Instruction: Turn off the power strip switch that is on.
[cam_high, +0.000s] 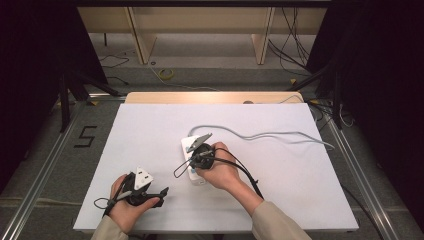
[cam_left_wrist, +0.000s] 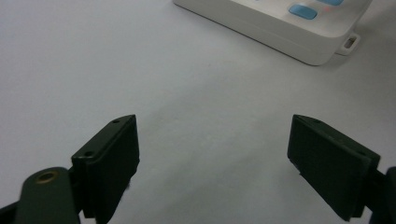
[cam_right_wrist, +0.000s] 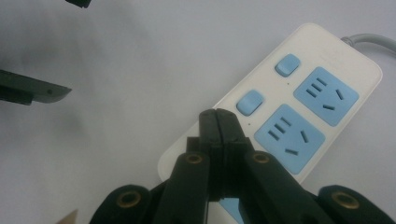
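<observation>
A white power strip (cam_high: 188, 146) with blue sockets lies at the middle of the white table (cam_high: 300, 200). Its grey cable (cam_high: 260, 135) runs off to the right. In the right gripper view the power strip (cam_right_wrist: 322, 60) shows two blue switches (cam_right_wrist: 251, 101) and two blue sockets (cam_right_wrist: 289, 135). My right gripper (cam_right_wrist: 218, 114) is shut with nothing between its jaws, its tips just above the strip's edge near the closer switch; the right gripper (cam_high: 199, 151) hovers over the strip. My left gripper (cam_high: 162, 195) rests near the table's front left, pointing right. The left gripper (cam_left_wrist: 212, 135) stands wide open over bare table, the power strip (cam_left_wrist: 299, 35) beyond it.
The left gripper's dark jaw (cam_right_wrist: 35, 91) shows at the left of the right gripper view. A black "5" mark (cam_high: 85, 136) is on the floor left of the table. Wooden frames (cam_high: 142, 35) and loose cables lie on the floor beyond the far edge.
</observation>
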